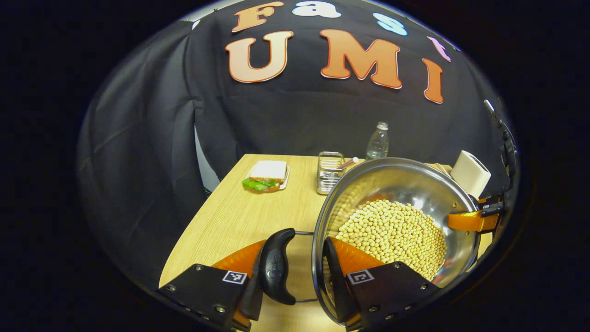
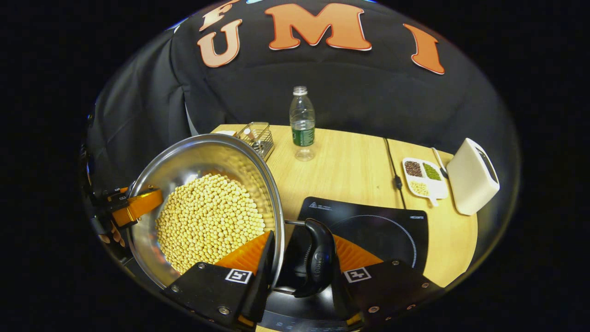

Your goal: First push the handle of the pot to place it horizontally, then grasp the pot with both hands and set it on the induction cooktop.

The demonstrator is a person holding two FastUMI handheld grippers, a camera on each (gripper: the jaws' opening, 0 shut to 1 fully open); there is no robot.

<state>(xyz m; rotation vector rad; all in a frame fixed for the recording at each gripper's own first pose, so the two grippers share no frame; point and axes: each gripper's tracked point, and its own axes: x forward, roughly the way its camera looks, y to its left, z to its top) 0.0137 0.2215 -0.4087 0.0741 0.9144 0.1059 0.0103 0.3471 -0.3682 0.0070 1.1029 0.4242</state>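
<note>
Both grippers held a bean-filled pot [image 2: 207, 203] above the induction cooktop [image 2: 368, 230]: left gripper [image 1: 295, 272] and right gripper [image 2: 299, 267] fingers each clamped rim and handle.

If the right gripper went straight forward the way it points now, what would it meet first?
Held between the right gripper's fingers are the pot's rim and its black handle; beyond them, probably the induction cooktop below, though depth is unclear.
</note>
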